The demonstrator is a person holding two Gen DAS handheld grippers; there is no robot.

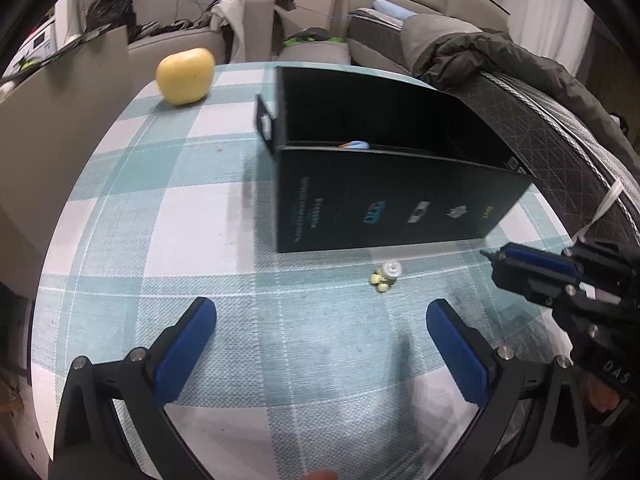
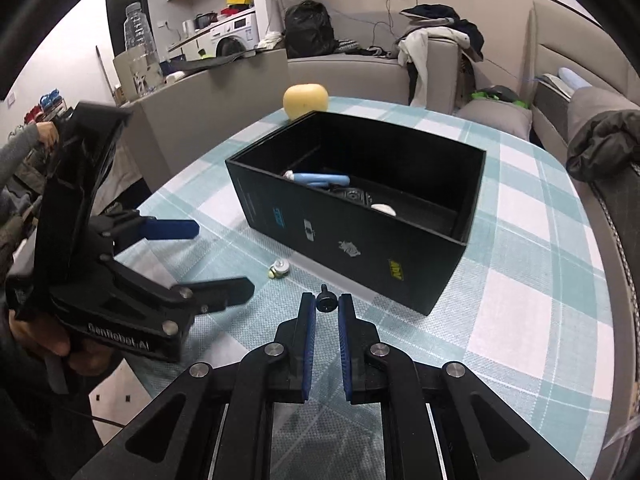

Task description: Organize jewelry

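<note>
Between the blue pads of my right hand-held gripper sits a small black screw-like piece, pinched at the very tips, just near of the black box's front wall. My left hand-held gripper is spread wide above the checked cloth of the desk, with nothing between its fingers; in the right wrist view it shows at the left, gripped in my hand.

On the cloth, just near of the black box and apart from both tools, lies a little trinket of pale yellow-green beads with a whitish round top. It is too small for me to tell what kind of piece it is. From the left wrist view it lies ahead of the open fingers, toward the right one.

The box stands open-topped on the desk with small logos along its near wall. Inside I see a light blue tube-like item at the left, a dark round object in the middle, and a small white oval piece to its right, all on the box floor.

At the far left corner of the desk, just behind the box, rests a yellow apple. Beyond the desk runs a grey sofa with clothes piled on it.
</note>
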